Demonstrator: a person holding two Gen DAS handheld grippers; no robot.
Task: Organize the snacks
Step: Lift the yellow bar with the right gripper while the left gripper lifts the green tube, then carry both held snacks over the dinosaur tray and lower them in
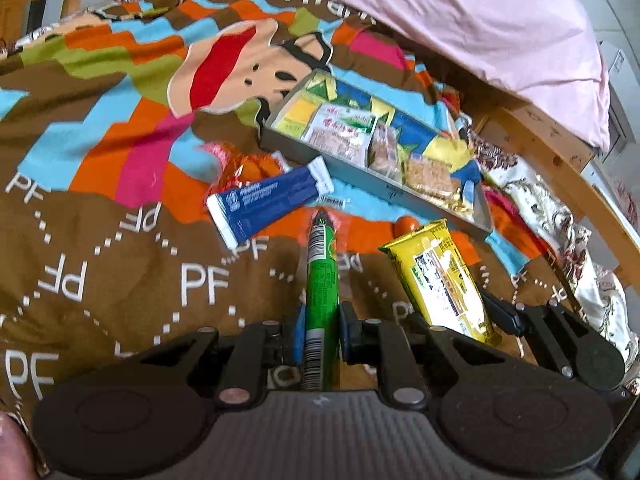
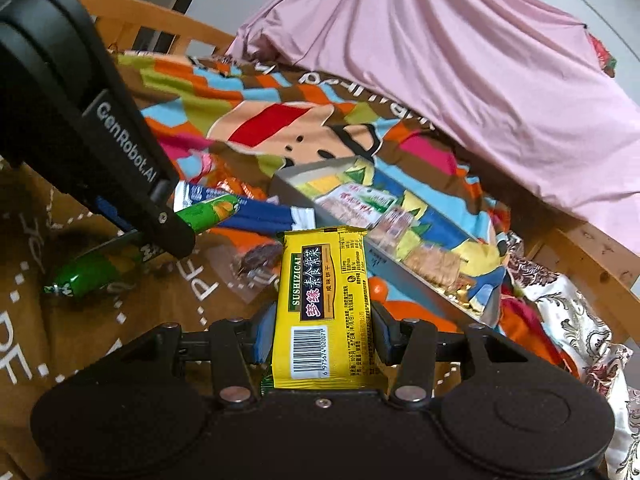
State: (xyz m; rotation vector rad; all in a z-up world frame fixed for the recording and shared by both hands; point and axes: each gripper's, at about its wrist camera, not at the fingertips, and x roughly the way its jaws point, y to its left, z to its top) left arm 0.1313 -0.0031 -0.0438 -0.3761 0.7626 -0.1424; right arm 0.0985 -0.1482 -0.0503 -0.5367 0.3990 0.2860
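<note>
- Left gripper (image 1: 320, 332) clamped tight on a slim green snack stick (image 1: 322, 280), pads pinching both sides, stick pointing to 12 o'clock over the brown patterned blanket (image 1: 120, 264).
- Right gripper (image 2: 322, 336) closed at a middling width on a flat yellow snack packet (image 2: 322, 304), barcode end nearest the camera, top edge up at 12 o'clock.
- From the left wrist view, that same yellow packet at 3 o'clock of the green stick, close beside but apart.
- Grey tray (image 1: 360, 182) lying on the blanket at 1 o'clock, already crowded with wrapped snacks; its near long wall facing the grippers.
- Blue snack bar (image 1: 268, 204) loose on the blanket at 11 o'clock of the green stick, just short of the tray's near wall.
- Orange wrapper (image 1: 248, 166) peeking out behind the blue bar.
- Another green packet (image 2: 80, 276) on the blanket at 9 o'clock in the right wrist view, under the left gripper's body.
- Open blanket to 9 o'clock; pink sheet (image 1: 460, 12) heaped beyond the tray at 12 to 2 o'clock.
- Wooden bed rail (image 1: 560, 164) hemming in the 3 o'clock side, tray's far end near it.
</note>
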